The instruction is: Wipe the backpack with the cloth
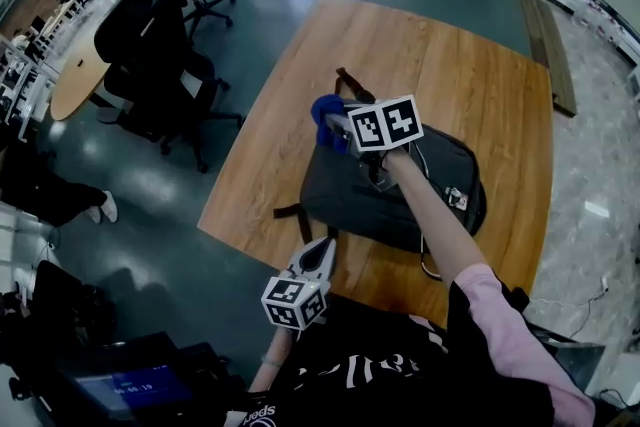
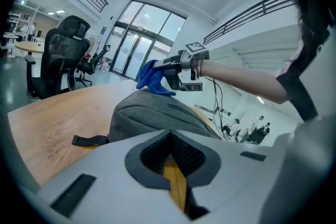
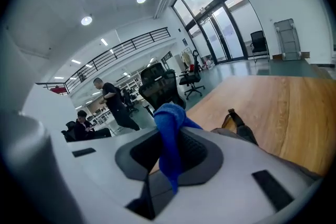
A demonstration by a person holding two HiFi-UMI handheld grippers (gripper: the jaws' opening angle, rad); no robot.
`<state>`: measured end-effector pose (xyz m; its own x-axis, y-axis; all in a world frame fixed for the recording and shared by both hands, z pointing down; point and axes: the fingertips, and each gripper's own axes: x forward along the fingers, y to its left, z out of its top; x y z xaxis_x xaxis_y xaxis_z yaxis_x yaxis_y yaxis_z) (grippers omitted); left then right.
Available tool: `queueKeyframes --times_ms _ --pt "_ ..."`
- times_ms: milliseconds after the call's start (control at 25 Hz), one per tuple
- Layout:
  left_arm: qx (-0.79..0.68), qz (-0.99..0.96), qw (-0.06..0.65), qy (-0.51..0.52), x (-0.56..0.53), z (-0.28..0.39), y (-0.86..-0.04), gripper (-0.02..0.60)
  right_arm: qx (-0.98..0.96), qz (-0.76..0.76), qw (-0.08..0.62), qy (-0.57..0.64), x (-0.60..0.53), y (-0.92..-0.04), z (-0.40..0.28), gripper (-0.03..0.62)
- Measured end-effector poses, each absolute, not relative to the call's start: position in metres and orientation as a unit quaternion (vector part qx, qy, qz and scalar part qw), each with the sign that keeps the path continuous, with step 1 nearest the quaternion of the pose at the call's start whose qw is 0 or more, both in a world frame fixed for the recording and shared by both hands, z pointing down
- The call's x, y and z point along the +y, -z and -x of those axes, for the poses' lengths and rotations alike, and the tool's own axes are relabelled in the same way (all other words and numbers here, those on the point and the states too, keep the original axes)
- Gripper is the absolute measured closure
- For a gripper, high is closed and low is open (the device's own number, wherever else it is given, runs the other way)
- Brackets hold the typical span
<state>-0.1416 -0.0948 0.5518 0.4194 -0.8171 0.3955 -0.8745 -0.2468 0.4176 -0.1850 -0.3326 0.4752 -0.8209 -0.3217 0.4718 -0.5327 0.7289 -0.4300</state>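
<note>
Grey backpack [image 1: 390, 190] lies flat near the table's [image 1: 450, 65] near edge, the right gripper [image 1: 336, 123], jaws clamped on the blue cloth [image 1: 324, 113], holding it against the bag's far end, the left gripper [image 1: 320, 255] at that edge, jaws together and empty.

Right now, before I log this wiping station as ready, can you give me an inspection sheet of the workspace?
Surface: wooden table, dry-looking.
Job's things: grey backpack lying flat on the table; blue cloth at its far end.
Clutter: nothing seen.
Tools: right tool shut on the cloth, over the backpack; left tool shut, empty, near the table's front edge.
Cables: thin cable hanging from the right tool.
Surroundings: office chairs on the floor at left; people in the background.
</note>
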Motion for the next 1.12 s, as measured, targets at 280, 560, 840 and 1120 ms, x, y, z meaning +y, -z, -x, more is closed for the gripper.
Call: queueKeyframes --times_ms 280,560,840,1120 --pt "-0.526 -0.794 0.299 -0.054 -0.106 0.146 -0.555 0.583 -0.898 -0.268 0.168 -0.305 -0.342 -0.485 0.125 0.528" --pt "-0.502 -0.812 0.29 -0.063 -0.115 0.118 -0.552 0.583 -0.883 -0.313 0.166 -0.308 -0.32 -0.495 0.016 0.528" --pt "-0.48 -0.832 0.273 -0.06 -0.119 0.071 -0.533 0.583 -0.84 -0.38 0.178 -0.343 -0.289 -0.535 -0.107 0.528" --pt "-0.463 -0.842 0.265 -0.079 -0.107 0.03 -0.534 0.583 -0.788 -0.439 0.201 -0.381 -0.249 -0.586 -0.212 0.527"
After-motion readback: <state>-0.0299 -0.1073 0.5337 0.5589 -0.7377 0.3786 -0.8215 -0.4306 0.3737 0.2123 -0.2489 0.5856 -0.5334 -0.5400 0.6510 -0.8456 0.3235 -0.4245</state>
